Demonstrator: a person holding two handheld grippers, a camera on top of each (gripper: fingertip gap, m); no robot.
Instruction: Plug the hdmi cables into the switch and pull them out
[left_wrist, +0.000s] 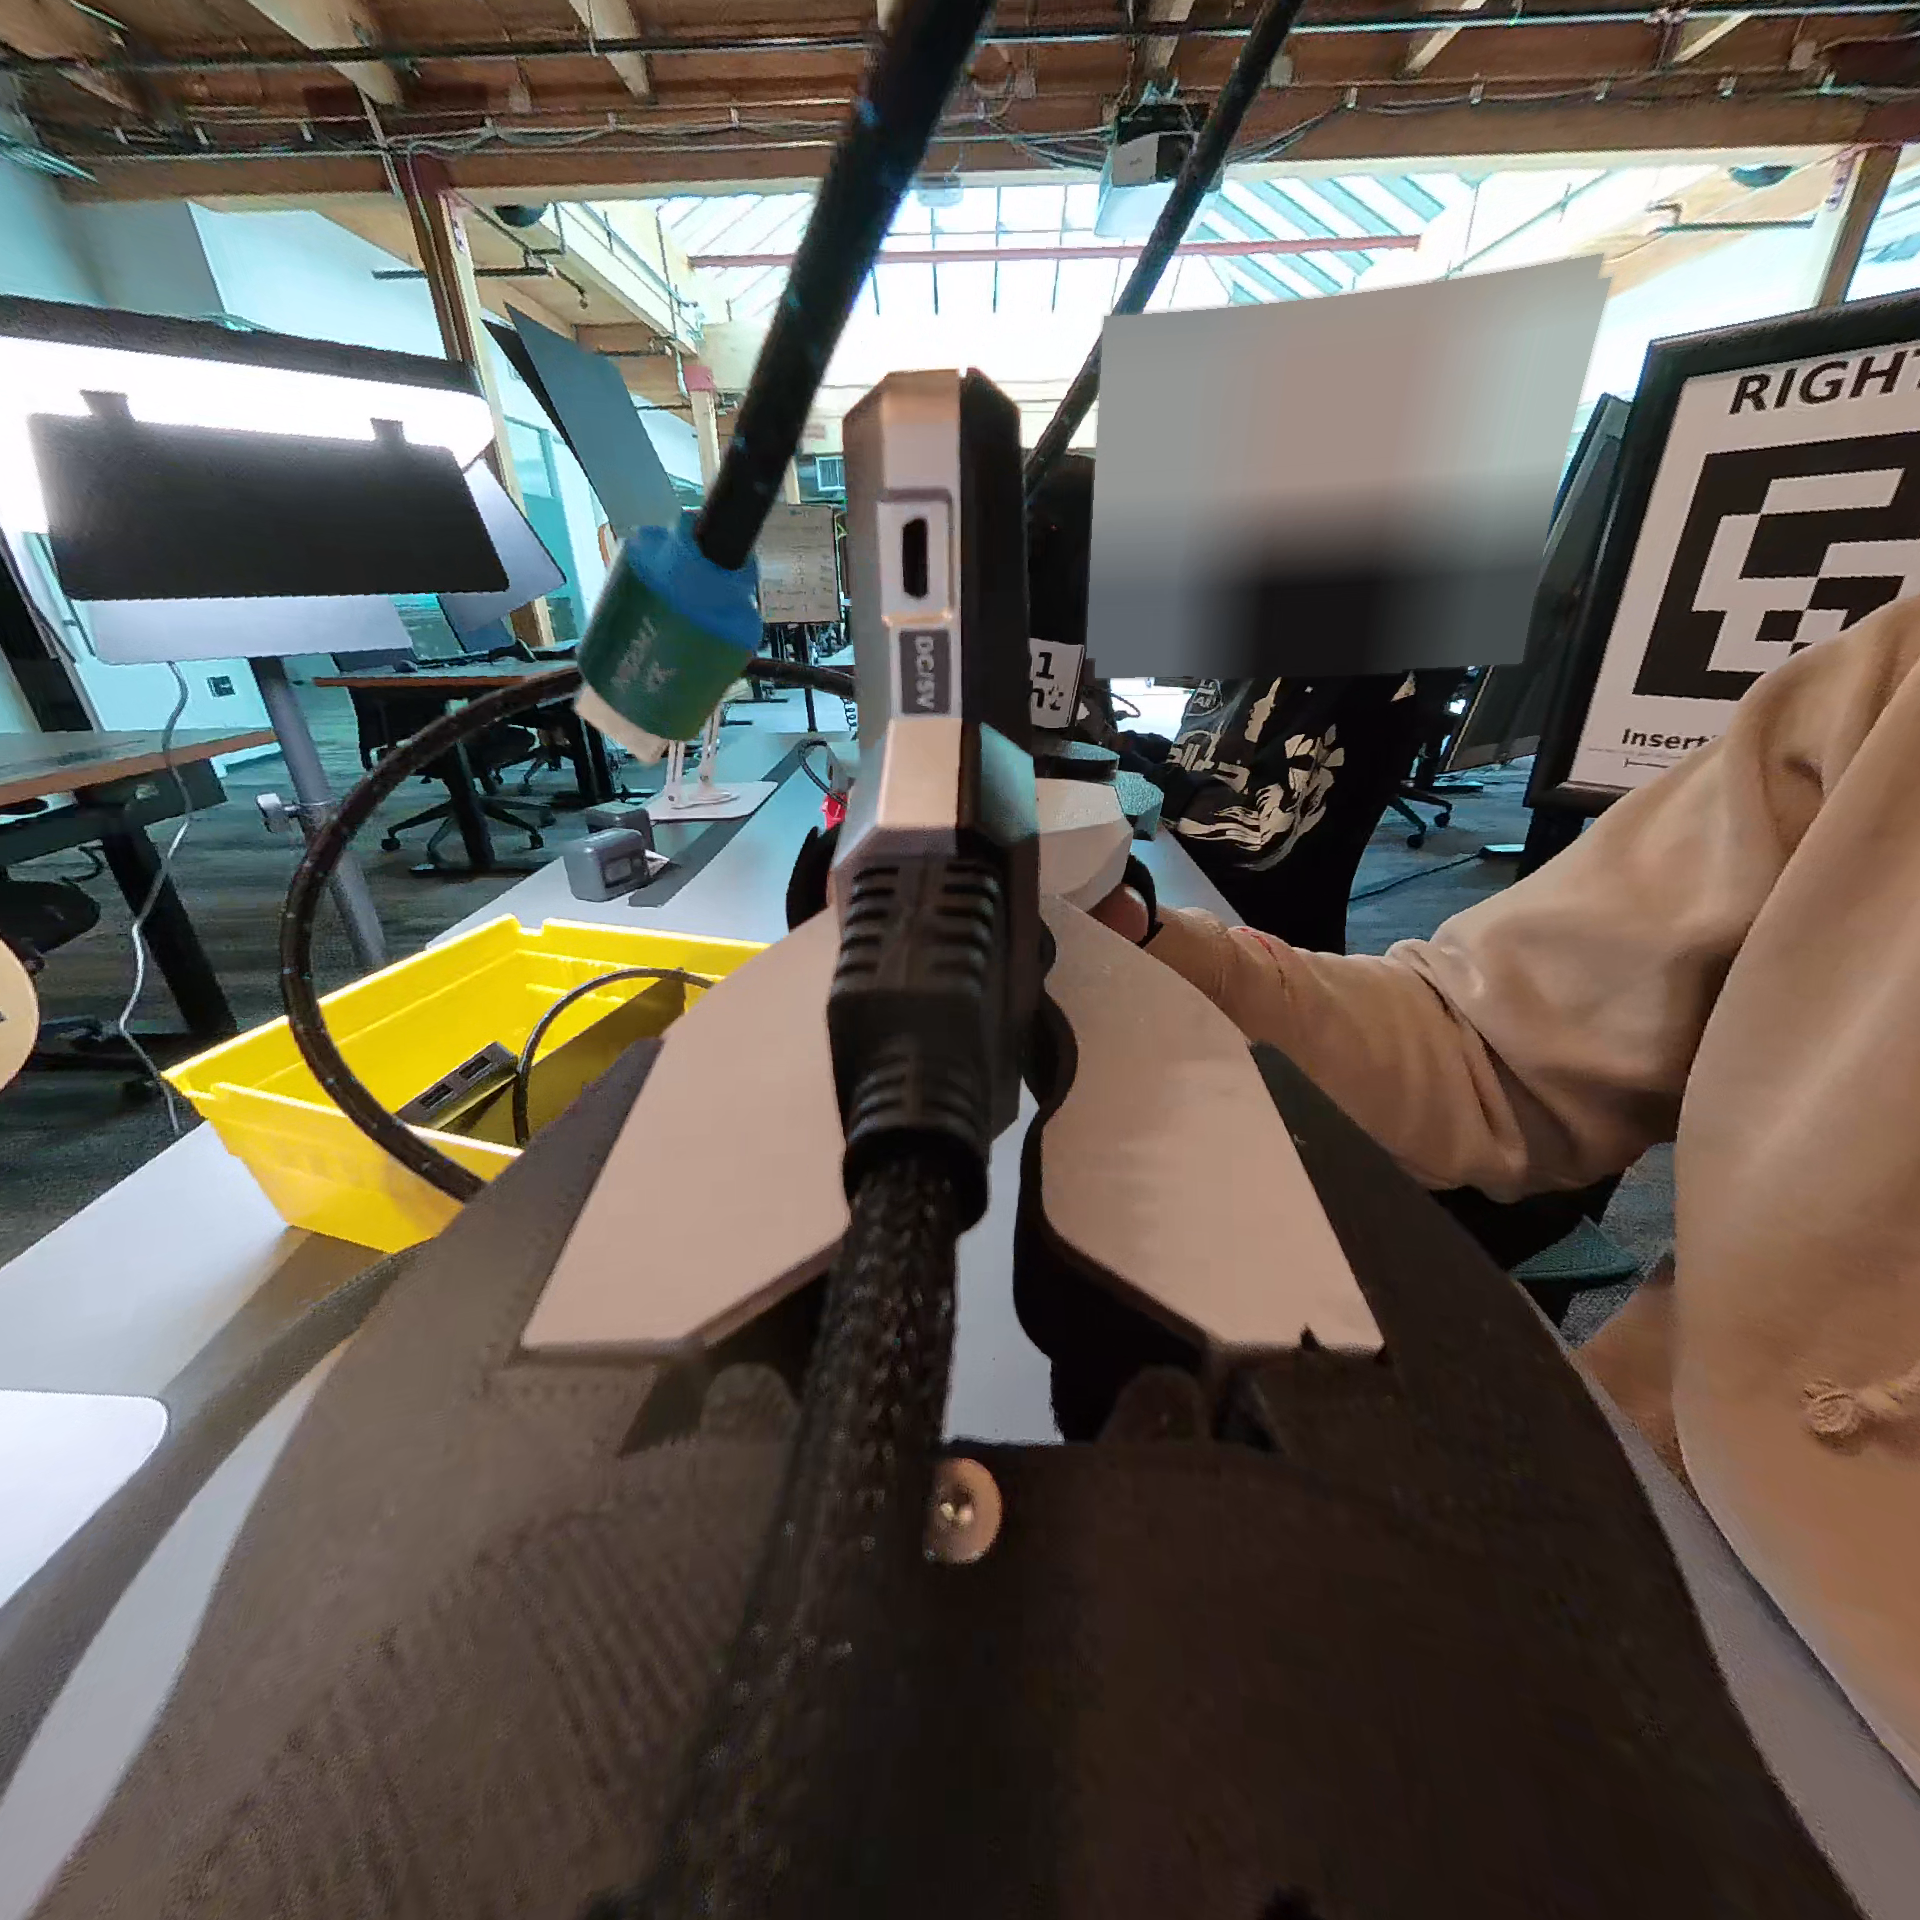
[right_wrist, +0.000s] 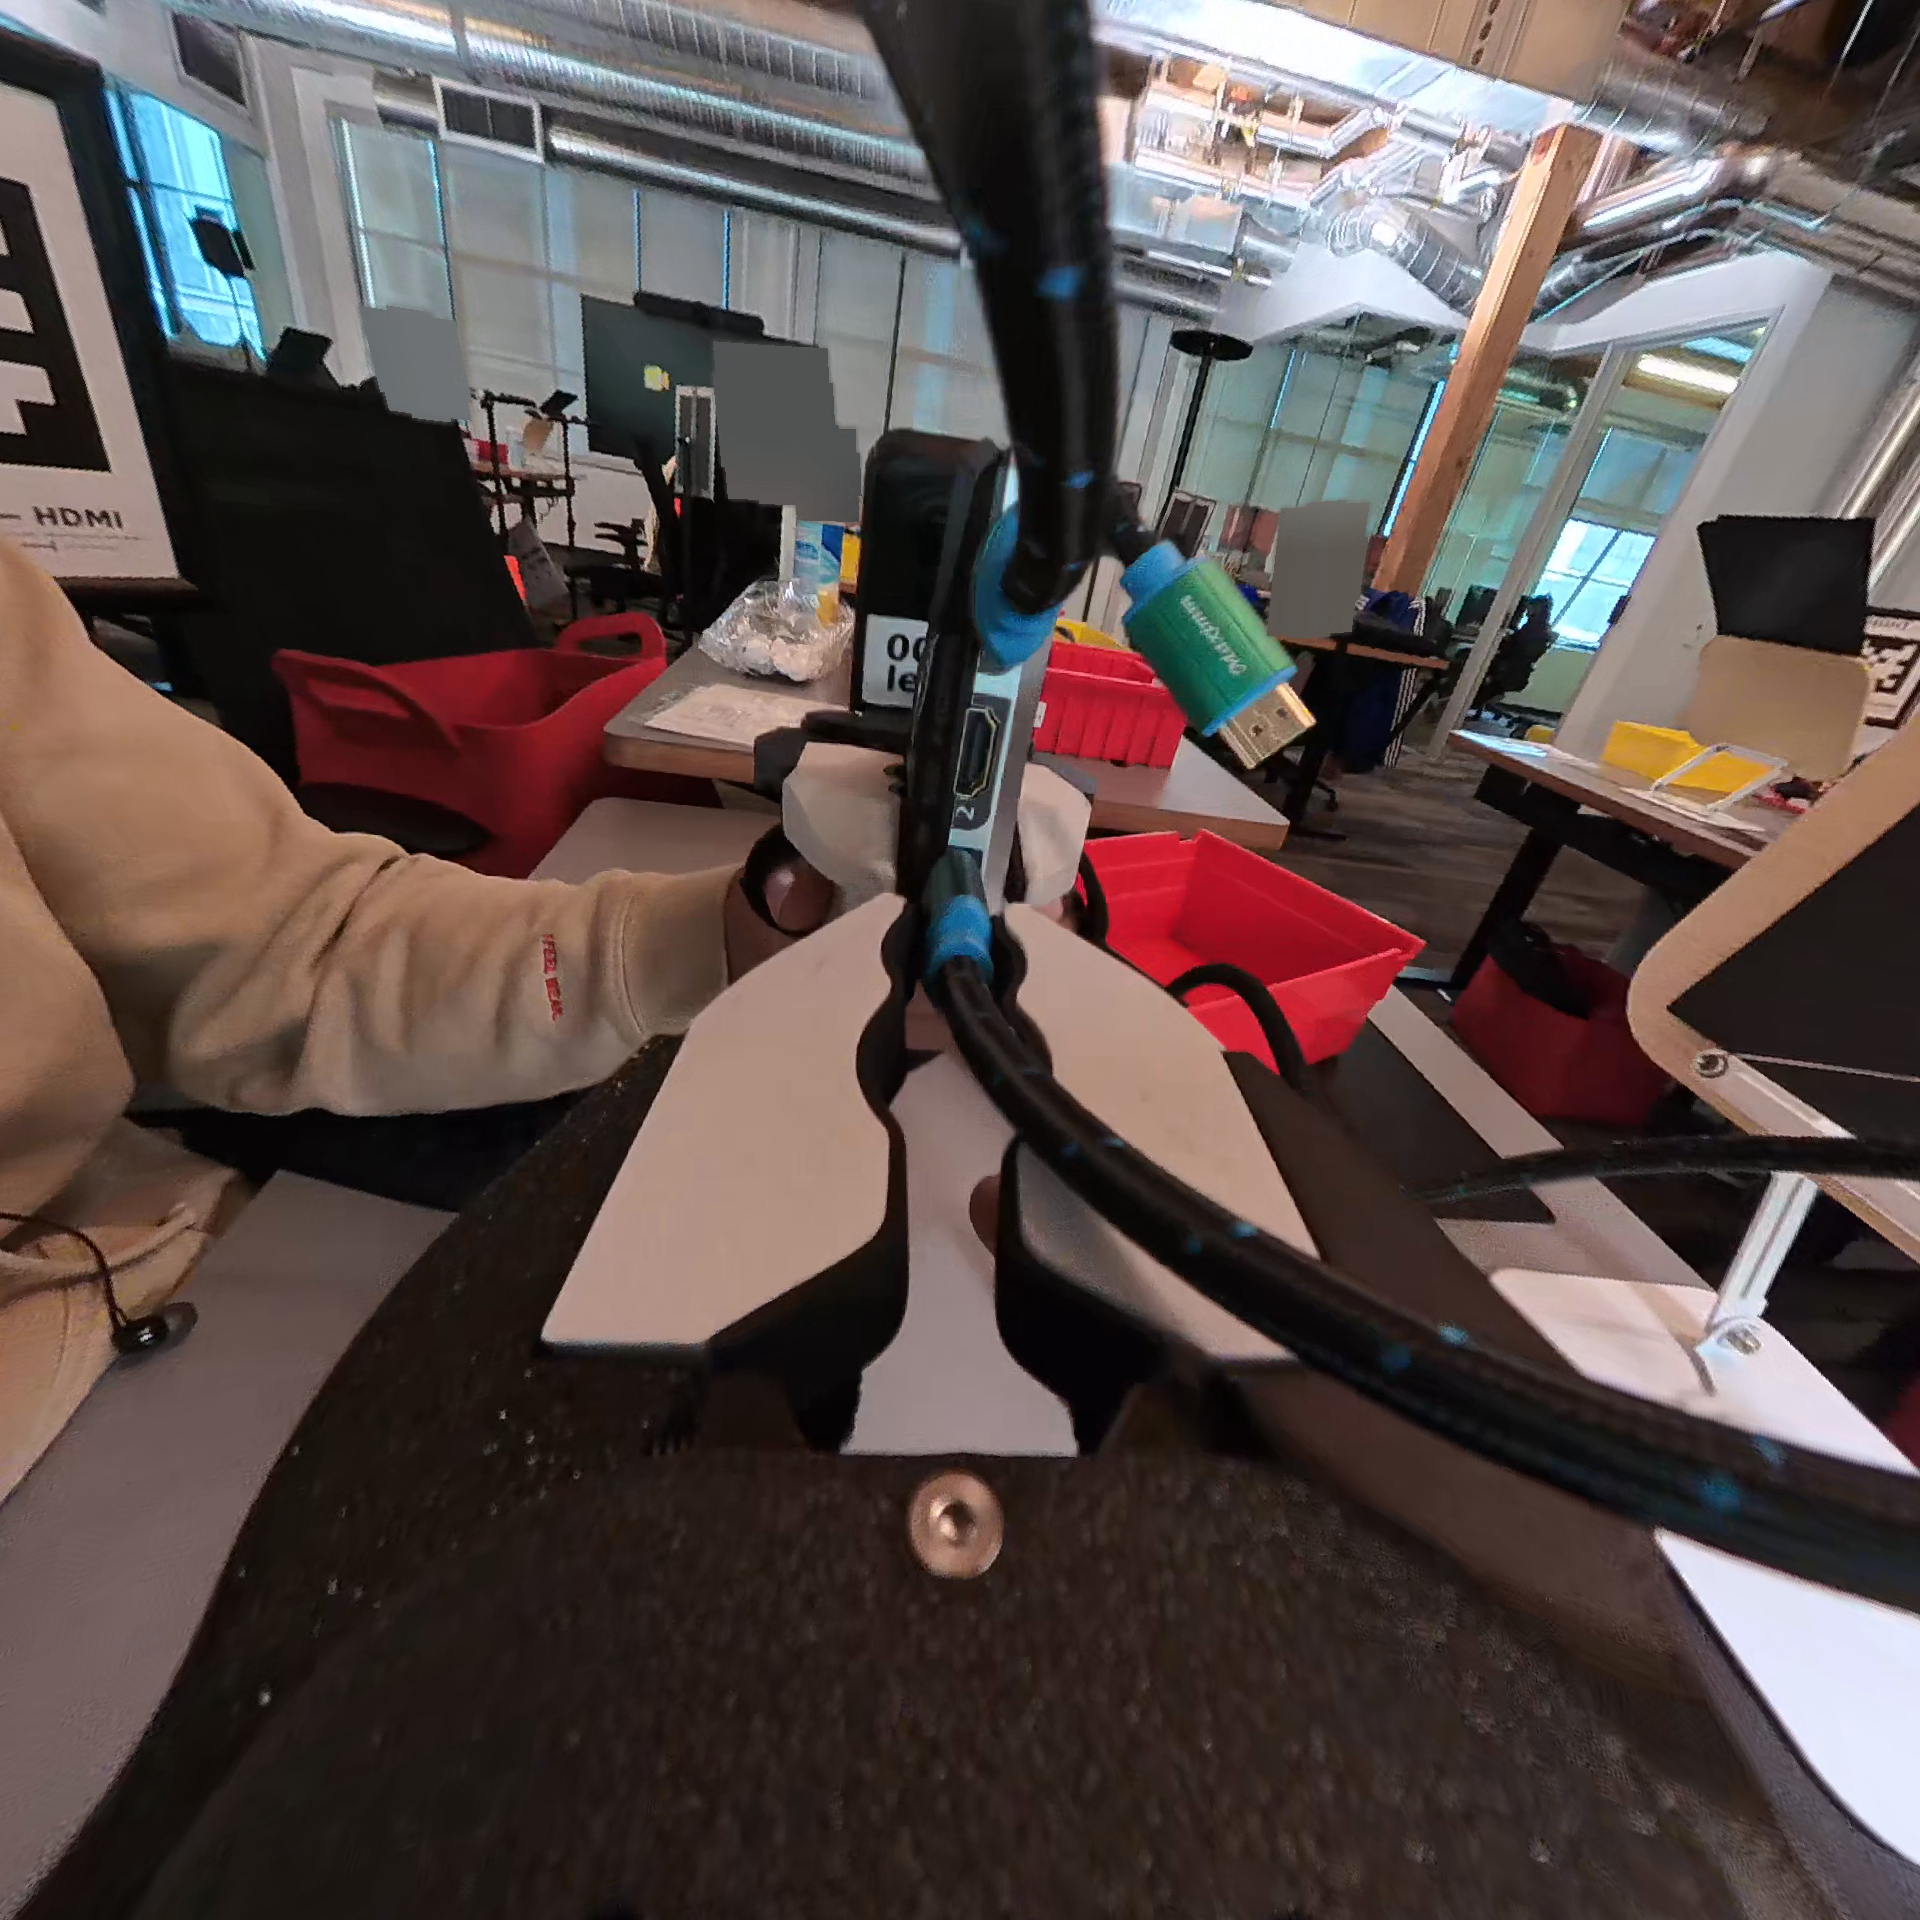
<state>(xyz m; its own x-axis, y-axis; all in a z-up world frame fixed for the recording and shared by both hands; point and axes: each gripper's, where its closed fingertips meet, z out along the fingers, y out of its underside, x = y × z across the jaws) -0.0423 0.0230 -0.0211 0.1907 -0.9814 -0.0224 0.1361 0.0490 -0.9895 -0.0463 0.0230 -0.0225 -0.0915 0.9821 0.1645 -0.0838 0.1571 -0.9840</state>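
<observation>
The silver HDMI switch (left_wrist: 914, 623) is held upright in the air between my two grippers. My left gripper (left_wrist: 935, 914) is shut on a black HDMI plug (left_wrist: 914, 997) that sits in the switch's near end. An empty port (left_wrist: 916, 556) shows on its side. In the right wrist view my right gripper (right_wrist: 948, 935) is shut on a blue-collared plug (right_wrist: 961, 925) seated in the switch (right_wrist: 982, 748). A second blue-collared plug (right_wrist: 1013, 618) sits in the upper port, with an empty port between them. A free green plug (right_wrist: 1210, 649) dangles beside the switch; it also shows in the left wrist view (left_wrist: 665, 634).
A yellow bin (left_wrist: 343, 1091) holding a small hub stands on the grey table (left_wrist: 104, 1299) at the left. A red bin (right_wrist: 1247, 925) and a red basket (right_wrist: 468, 727) lie beyond. A beige sleeve (left_wrist: 1558, 987) reaches in. Black cables (right_wrist: 1351, 1309) loop around both grippers. Left and right tips are no more than a few centimetres apart.
</observation>
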